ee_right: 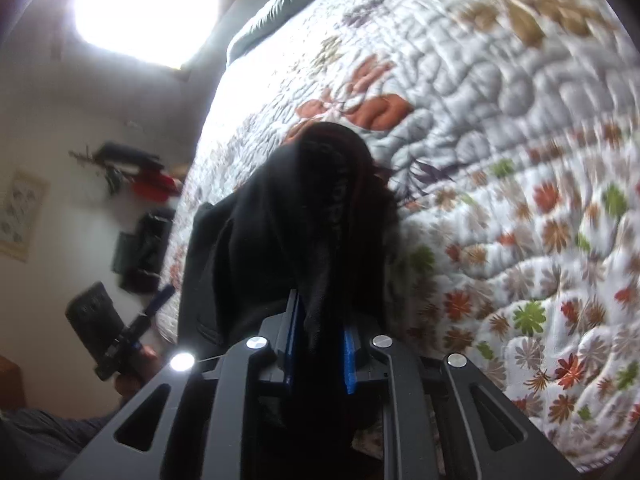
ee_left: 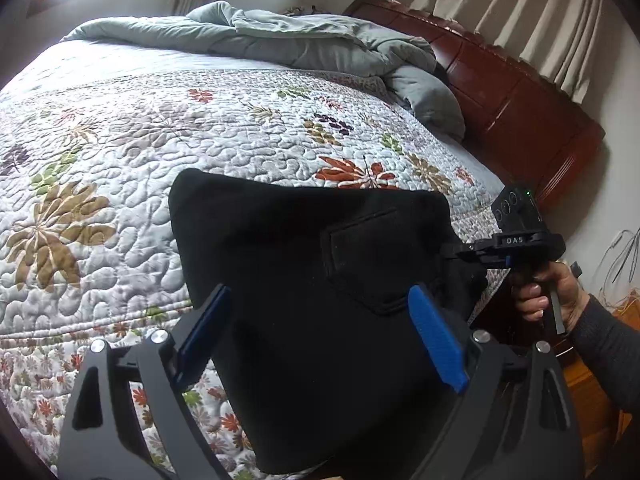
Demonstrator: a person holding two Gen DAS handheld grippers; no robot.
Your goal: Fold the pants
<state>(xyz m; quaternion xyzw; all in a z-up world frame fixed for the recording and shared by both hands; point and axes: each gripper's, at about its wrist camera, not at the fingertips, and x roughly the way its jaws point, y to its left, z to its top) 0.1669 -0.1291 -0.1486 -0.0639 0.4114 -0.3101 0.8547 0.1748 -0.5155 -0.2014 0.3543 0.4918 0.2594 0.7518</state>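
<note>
The folded black pants [ee_left: 320,280] lie on the floral quilt [ee_left: 120,160] near the bed edge. The left gripper [ee_left: 320,320] is spread wide, its blue pads [ee_left: 438,340] straddling the fabric. The right gripper [ee_right: 320,340] is clamped on a bunched pants edge.

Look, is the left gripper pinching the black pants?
No, the left gripper has its blue fingers spread wide apart over the black pants, not closed on the cloth.
</note>
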